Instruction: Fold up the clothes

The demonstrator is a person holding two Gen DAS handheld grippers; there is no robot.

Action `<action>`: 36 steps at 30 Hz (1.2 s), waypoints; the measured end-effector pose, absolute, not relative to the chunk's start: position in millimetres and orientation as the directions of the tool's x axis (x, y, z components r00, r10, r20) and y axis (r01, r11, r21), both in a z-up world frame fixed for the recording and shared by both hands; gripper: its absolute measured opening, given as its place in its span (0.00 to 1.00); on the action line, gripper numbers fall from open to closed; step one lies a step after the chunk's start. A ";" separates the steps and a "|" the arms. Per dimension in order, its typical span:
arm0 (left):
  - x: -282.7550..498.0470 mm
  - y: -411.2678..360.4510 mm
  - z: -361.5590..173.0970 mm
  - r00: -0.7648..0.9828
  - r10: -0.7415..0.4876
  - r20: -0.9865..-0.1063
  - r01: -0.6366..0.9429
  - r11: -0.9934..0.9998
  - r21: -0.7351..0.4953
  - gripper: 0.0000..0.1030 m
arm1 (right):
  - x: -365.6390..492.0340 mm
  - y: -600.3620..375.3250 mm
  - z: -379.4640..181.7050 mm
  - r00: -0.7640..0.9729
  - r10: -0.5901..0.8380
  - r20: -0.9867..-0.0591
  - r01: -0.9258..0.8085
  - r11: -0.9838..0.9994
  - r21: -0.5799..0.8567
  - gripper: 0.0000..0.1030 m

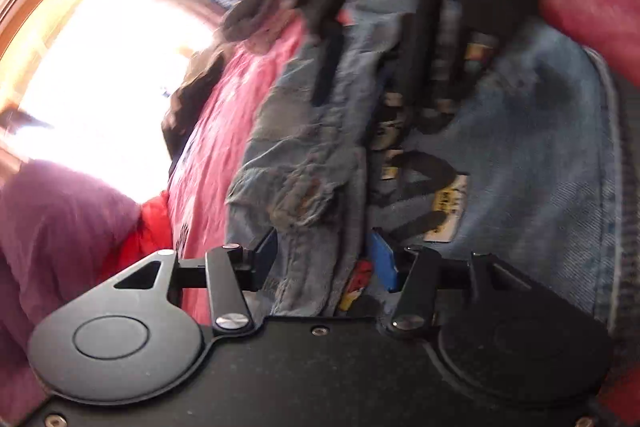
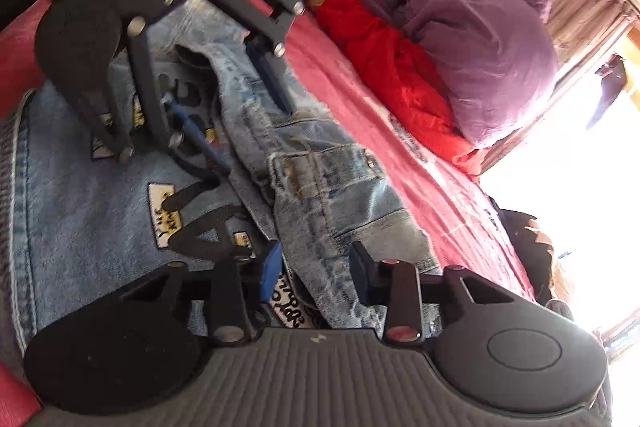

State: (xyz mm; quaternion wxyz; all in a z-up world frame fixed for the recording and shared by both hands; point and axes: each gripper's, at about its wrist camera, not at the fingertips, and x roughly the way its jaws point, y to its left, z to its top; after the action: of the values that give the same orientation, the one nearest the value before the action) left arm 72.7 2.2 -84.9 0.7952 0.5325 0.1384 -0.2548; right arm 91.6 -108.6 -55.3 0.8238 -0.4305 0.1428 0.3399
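A light blue denim jacket [image 2: 80, 227] with patches and black lettering lies on a pink bedsheet [image 2: 420, 187]; one front panel or sleeve [image 2: 320, 187] is folded over it. My right gripper [image 2: 316, 267] is open, its fingers astride that fold's edge, cloth between them. My left gripper [image 1: 324, 263] is open, its fingers on either side of bunched denim [image 1: 304, 187]. The left gripper also shows in the right wrist view [image 2: 232, 83], over the far end of the same fold. The right gripper shows in the left wrist view [image 1: 380, 39], blurred.
A purple duvet [image 2: 472, 27] and a red garment [image 2: 400, 67] are heaped on the bed beyond the jacket. A dark garment [image 2: 528, 251] lies at the bed's edge. A bright window [image 2: 580, 187] with a wooden frame is behind.
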 end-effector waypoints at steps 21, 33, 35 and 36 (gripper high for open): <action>84.8 -13.9 -96.7 0.875 -0.210 -0.435 0.456 0.058 0.888 0.36 | 91.8 -126.2 -52.4 0.683 0.524 -0.509 -0.730 0.509 -0.455 0.29; 134.4 -14.5 -15.9 0.846 -0.214 -0.488 0.526 0.187 0.830 0.08 | 89.9 -135.1 -37.3 0.673 0.590 -0.447 -0.740 0.545 -0.394 0.30; 154.9 -16.0 0.6 0.847 -0.208 -0.489 0.525 0.179 0.832 0.08 | 92.4 -136.9 -35.7 0.667 0.599 -0.443 -0.745 0.552 -0.376 0.31; 164.4 -17.2 7.1 0.845 -0.205 -0.493 0.527 0.172 0.832 0.08 | 93.4 -138.1 -34.9 0.664 0.604 -0.441 -0.748 0.555 -0.364 0.31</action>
State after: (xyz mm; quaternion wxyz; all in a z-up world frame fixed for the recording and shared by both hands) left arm 164.4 -17.2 7.1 0.7536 0.5957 0.1353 -0.2430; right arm 93.4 -138.1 -34.9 0.8717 -0.2684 0.1335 0.3878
